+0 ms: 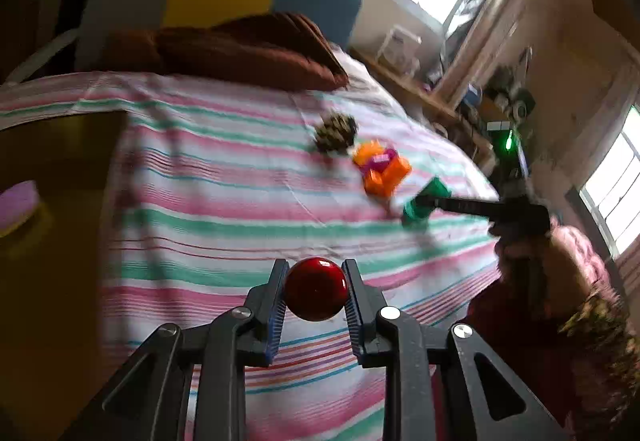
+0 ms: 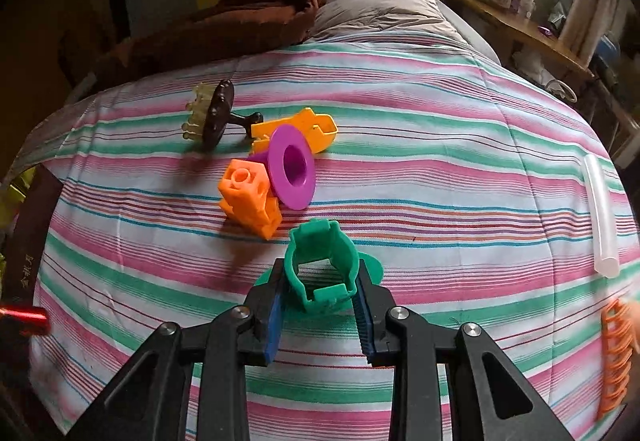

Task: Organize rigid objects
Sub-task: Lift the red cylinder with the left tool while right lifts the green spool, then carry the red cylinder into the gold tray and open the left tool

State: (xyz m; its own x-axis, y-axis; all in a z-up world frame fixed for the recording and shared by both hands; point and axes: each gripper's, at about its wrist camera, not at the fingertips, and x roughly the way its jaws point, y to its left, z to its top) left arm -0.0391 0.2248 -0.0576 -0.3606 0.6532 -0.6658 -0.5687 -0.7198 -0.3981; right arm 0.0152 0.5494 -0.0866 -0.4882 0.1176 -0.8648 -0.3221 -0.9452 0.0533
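Note:
My left gripper (image 1: 315,281) is shut on a shiny red ball (image 1: 316,289), held above the striped bed cover. My right gripper (image 2: 320,283) is shut on a green hollow plastic piece (image 2: 322,265) with a round flange, low over the cover; it also shows in the left wrist view (image 1: 420,203). Just beyond lie an orange block (image 2: 250,199), a purple flanged cup (image 2: 290,167), a yellow-orange plastic piece (image 2: 308,129) and a dark brush with pale bristles (image 2: 214,115). In the left wrist view the orange and purple toys (image 1: 382,169) and the brush (image 1: 335,131) lie together.
The striped cover (image 2: 440,169) spans the bed. A brown blanket (image 2: 248,17) lies at the head. A translucent tube (image 2: 600,217) and an orange comb-like piece (image 2: 614,353) lie at the right. A brown box wall (image 1: 52,241) with a purple-yellow sponge (image 1: 18,205) stands at the left.

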